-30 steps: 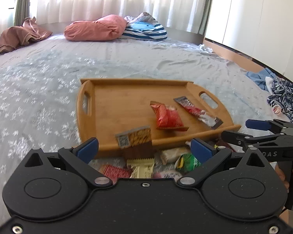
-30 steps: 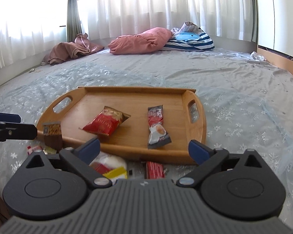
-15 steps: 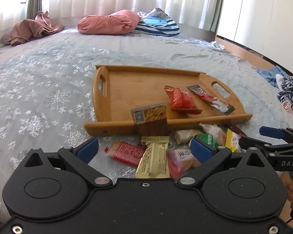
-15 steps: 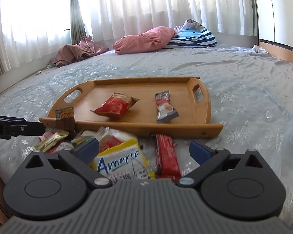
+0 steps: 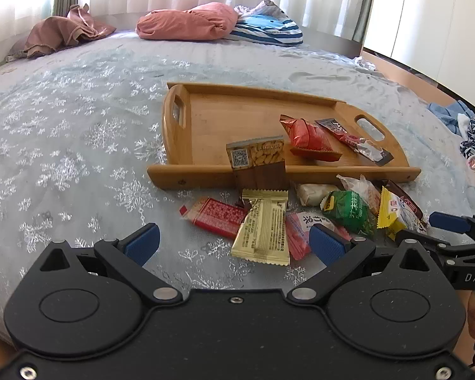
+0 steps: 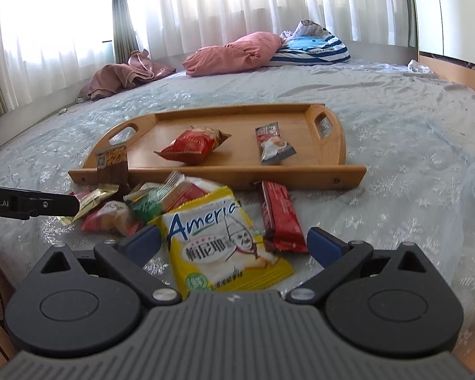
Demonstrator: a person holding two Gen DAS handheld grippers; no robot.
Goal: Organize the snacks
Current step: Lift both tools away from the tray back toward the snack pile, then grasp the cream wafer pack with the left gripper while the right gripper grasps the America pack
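both grippers hang over the loose pile on the near side of the bamboo tray, so the step in hand looks like choosing the next packet to lift. the left gripper has its fingers spread wide and empty above the cream-gold wafer wrapper; the right gripper is equally wide and empty, straddling the glossy yellow cake packet, with a red bar just to its right. the tray already holds a puffy red crisp bag and a slim coffee sachet, while a peanut packet leans upright against the tray's near rim. next, i'd judge, a gripper must drop and pinch a crinkly foil edge; the slick, pillowy wrappers could slip.
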